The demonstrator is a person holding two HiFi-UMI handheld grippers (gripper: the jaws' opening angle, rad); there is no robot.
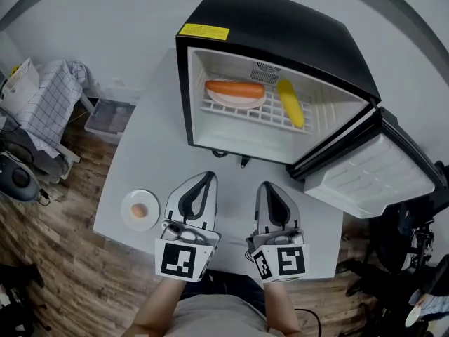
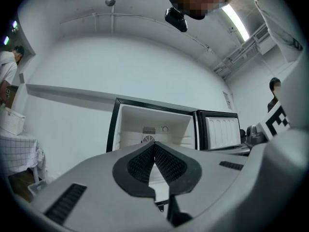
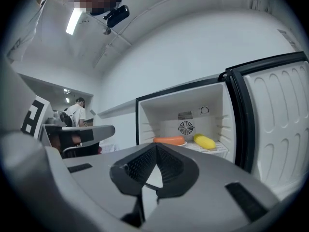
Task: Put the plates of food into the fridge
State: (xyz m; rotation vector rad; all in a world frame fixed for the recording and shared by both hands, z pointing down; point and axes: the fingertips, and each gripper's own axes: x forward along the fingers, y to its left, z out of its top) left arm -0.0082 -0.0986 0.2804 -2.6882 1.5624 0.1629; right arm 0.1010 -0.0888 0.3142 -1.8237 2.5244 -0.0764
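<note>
The small black fridge [image 1: 280, 34] stands open on the grey table [image 1: 147, 153], its door [image 1: 372, 170] swung to the right. On its wire shelf lie a plate with an orange sausage [image 1: 235, 90] and a yellow corn cob [image 1: 291, 102]; both also show in the right gripper view, sausage [image 3: 169, 140] and corn [image 3: 204, 141]. A white plate with an egg [image 1: 140, 209] sits on the table left of my left gripper [image 1: 208, 177], which is shut and empty. My right gripper [image 1: 265, 186] is shut and empty too. Both hover in front of the fridge, side by side.
Left of the table stand a clear storage bin [image 1: 109, 120] and a checked cloth over a rack [image 1: 49, 97] on the wood floor. Dark equipment [image 1: 414, 244] sits at the right beyond the open door. A person [image 3: 76, 112] stands in the far background.
</note>
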